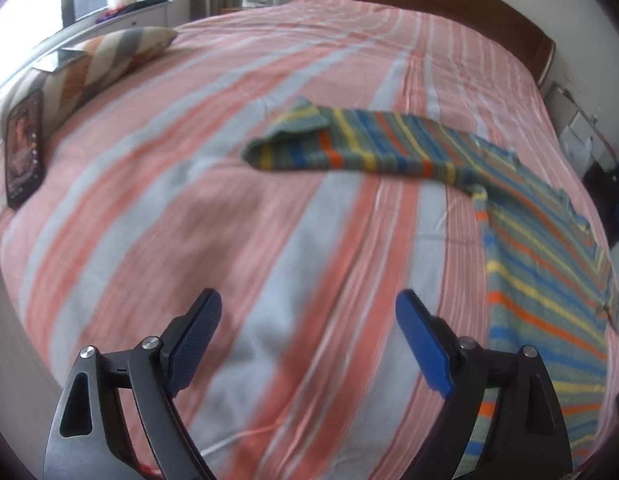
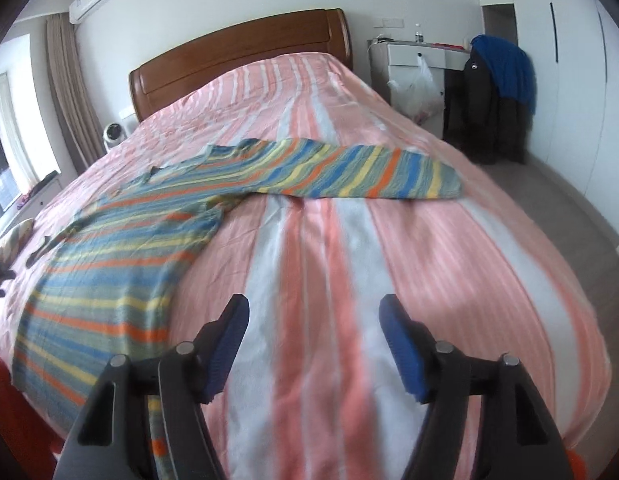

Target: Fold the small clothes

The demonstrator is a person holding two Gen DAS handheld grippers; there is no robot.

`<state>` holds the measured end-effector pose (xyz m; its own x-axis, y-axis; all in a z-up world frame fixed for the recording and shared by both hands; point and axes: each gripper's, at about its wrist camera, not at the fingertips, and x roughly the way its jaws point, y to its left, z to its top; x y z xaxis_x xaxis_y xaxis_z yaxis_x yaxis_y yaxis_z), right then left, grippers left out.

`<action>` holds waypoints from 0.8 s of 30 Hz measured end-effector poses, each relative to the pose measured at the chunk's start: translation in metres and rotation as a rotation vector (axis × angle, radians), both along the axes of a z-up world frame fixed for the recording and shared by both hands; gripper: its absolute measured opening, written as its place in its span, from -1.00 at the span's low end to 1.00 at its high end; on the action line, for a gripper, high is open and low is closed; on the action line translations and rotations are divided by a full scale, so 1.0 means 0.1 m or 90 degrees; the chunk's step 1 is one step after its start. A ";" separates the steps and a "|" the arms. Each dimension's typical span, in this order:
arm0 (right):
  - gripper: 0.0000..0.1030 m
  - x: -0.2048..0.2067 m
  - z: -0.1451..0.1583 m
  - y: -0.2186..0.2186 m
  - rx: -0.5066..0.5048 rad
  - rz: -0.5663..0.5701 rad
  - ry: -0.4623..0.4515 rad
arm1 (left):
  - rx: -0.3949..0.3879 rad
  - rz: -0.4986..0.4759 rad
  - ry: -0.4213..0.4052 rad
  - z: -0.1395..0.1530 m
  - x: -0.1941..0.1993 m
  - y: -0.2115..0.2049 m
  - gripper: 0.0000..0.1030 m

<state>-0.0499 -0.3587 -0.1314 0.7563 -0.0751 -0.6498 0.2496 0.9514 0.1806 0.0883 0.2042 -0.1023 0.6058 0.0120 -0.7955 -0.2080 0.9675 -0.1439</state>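
Observation:
A small knitted sweater (image 1: 529,256) with blue, yellow, orange and grey-green stripes lies flat on the pink-and-white striped bedspread (image 1: 269,220). In the left wrist view its body is at the right and one sleeve (image 1: 349,146) stretches left across the bed. In the right wrist view the sweater body (image 2: 121,248) is at the left and the other sleeve (image 2: 365,176) reaches right. My left gripper (image 1: 309,320) is open and empty, above the bedspread, left of the sweater body. My right gripper (image 2: 313,324) is open and empty, right of the sweater body.
A striped pillow (image 1: 97,64) and a dark tablet (image 1: 24,160) lie at the bed's left edge. A wooden headboard (image 2: 237,60) stands at the far end. A white desk (image 2: 417,64) and a chair draped with dark and blue jackets (image 2: 497,92) stand to the right.

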 end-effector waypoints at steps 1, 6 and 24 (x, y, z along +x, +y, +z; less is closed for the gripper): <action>0.31 0.02 -0.03 -0.03 0.004 -0.007 0.002 | -0.002 0.004 0.004 -0.08 -0.01 -0.02 0.75; 0.32 0.07 -0.19 -0.14 0.011 -0.035 0.029 | 0.029 0.005 -0.026 -0.21 -0.07 -0.08 0.87; 0.79 0.16 -0.35 0.07 -0.067 -0.013 0.052 | 0.053 0.003 -0.039 -0.32 -0.16 -0.13 0.99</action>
